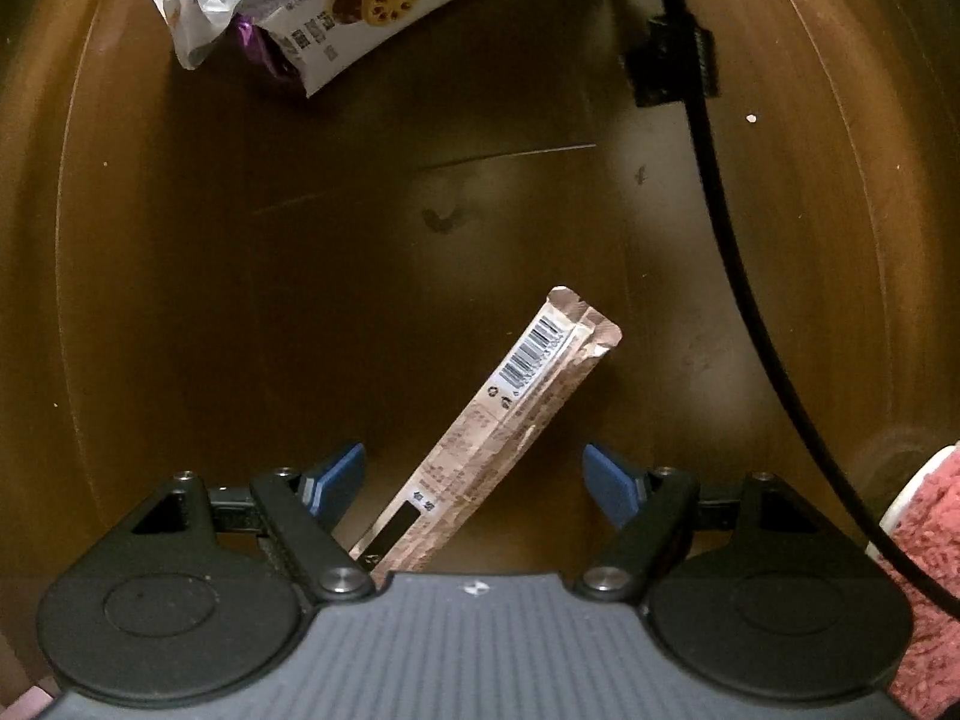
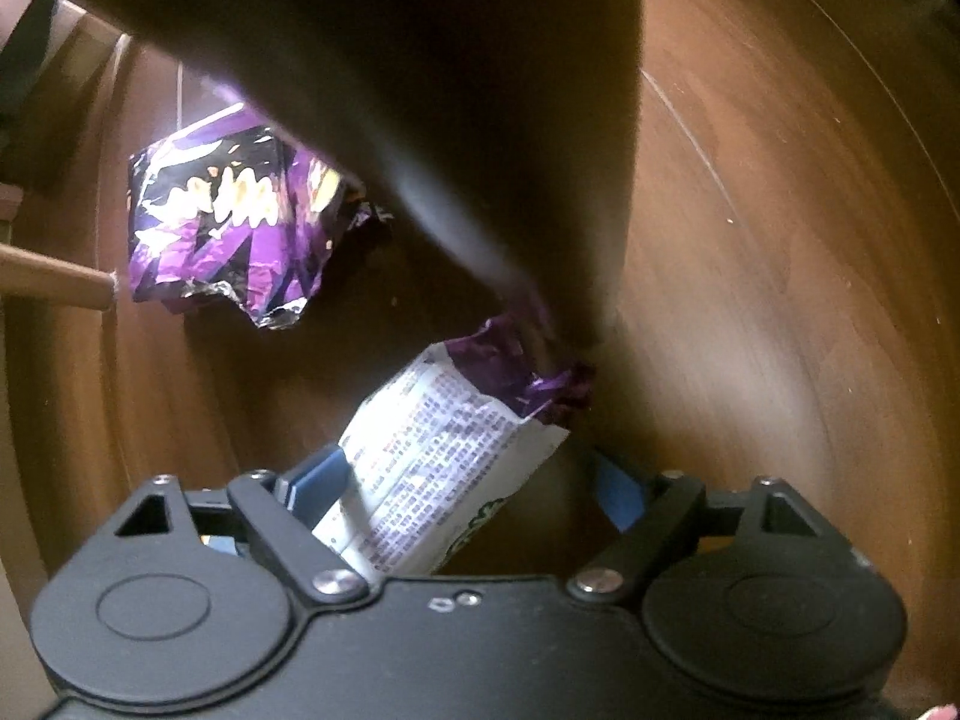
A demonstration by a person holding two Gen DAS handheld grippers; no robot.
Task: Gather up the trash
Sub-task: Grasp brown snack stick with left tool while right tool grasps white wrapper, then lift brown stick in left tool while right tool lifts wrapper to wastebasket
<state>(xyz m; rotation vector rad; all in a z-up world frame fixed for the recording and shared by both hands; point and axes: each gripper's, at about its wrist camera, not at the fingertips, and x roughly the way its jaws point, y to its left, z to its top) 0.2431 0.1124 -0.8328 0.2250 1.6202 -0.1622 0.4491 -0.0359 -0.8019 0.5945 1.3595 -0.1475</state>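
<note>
- Left gripper (image 1: 474,483) points down at the wooden table (image 1: 240,300), blue pads wide apart; a brown stick wrapper (image 1: 492,438) lies between them, untouched by either pad.
- Right gripper (image 2: 468,489) also stands wide; a white printed wrapper (image 2: 432,468) with a purple end lies against its left pad, clear of the other, so not gripped.
- Beyond the stick wrapper, a white snack box (image 1: 384,6) and crumpled bag (image 1: 198,6) sit at the table's far edge.
- Beyond the white printed wrapper lies a purple chip bag (image 2: 234,222).
- Judging by this, nothing is collected yet; every piece remains.
</note>
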